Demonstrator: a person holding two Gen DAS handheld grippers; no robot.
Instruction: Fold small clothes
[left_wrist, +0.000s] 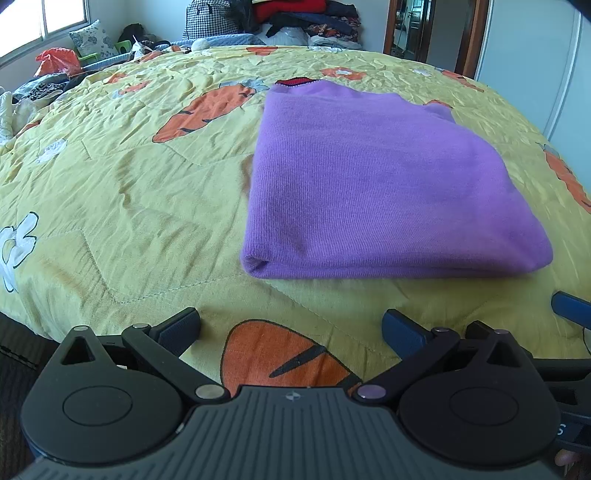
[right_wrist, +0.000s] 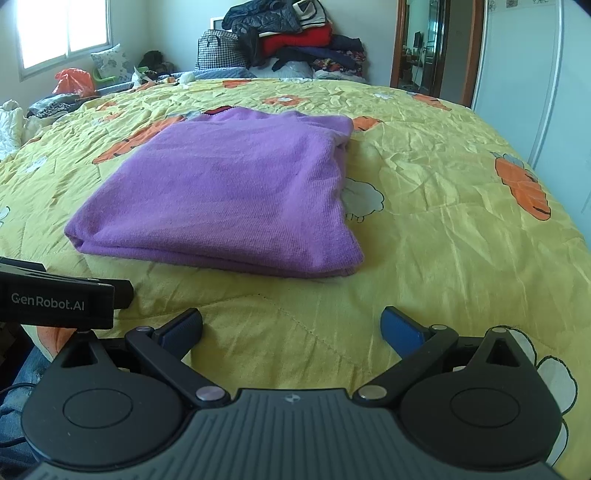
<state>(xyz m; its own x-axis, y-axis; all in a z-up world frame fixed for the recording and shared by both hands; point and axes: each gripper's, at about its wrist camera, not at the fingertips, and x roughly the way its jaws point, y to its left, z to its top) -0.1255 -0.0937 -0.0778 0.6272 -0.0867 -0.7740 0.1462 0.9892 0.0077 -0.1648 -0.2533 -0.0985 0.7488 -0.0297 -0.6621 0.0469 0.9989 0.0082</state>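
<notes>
a purple knit garment (left_wrist: 388, 184) is lying folded into a thick rectangle on the yellow carrot-print quilt (left_wrist: 129, 177), just beyond both grippers and touched by neither. the left gripper (left_wrist: 291, 325) is being held with its jaws spread wide and nothing between them; the right gripper (right_wrist: 291, 325) is likewise being held wide apart and empty, near the bed's front edge. the cloth is being judged as soft, light and limp: its layers are sagging and rounding at the near fold (right_wrist: 207, 258), so it is likely to drape and slip apart if lifted by one layer only. a hold is best being taken at the two near corners, with all layers pinched together. a red trim (left_wrist: 295, 82) is showing at the far edge. a heap of clothes (right_wrist: 295, 40) is sitting well apart, behind the bed.
</notes>
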